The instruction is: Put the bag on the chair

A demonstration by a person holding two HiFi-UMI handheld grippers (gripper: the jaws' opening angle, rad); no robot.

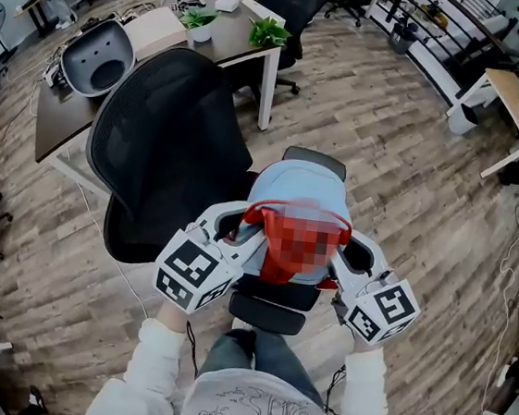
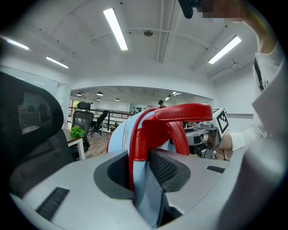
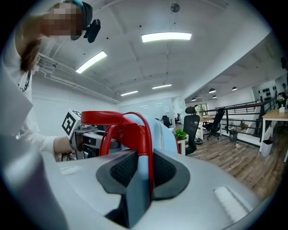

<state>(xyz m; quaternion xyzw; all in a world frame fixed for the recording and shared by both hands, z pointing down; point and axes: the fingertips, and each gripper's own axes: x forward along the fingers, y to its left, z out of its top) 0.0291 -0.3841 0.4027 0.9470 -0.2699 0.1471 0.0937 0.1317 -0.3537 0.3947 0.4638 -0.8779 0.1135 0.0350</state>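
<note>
I hold a light blue bag [image 1: 298, 192] with red handles [image 2: 182, 112] between both grippers, above the seat [image 1: 271, 307] of a black mesh office chair [image 1: 159, 149]. Whether the bag touches the seat is hidden. My left gripper [image 1: 235, 232] is shut on the bag's left edge, where a red strap runs through the jaws. In the left gripper view, the left gripper [image 2: 137, 173] pinches blue fabric [image 2: 120, 134] and strap. My right gripper [image 1: 352, 252] is shut on the bag's right edge. The right gripper view shows the right gripper [image 3: 143, 173] clamped on the bag [image 3: 159, 130] below the red handle [image 3: 101, 117].
The chair's tall backrest stands to the left of the bag. Behind it is a desk [image 1: 236, 41] with two green plants [image 1: 269, 33] and a grey padded seat shell [image 1: 97, 58]. Another black chair [image 1: 297, 2] stands beyond. A wooden table [image 1: 514, 96] is at the far right.
</note>
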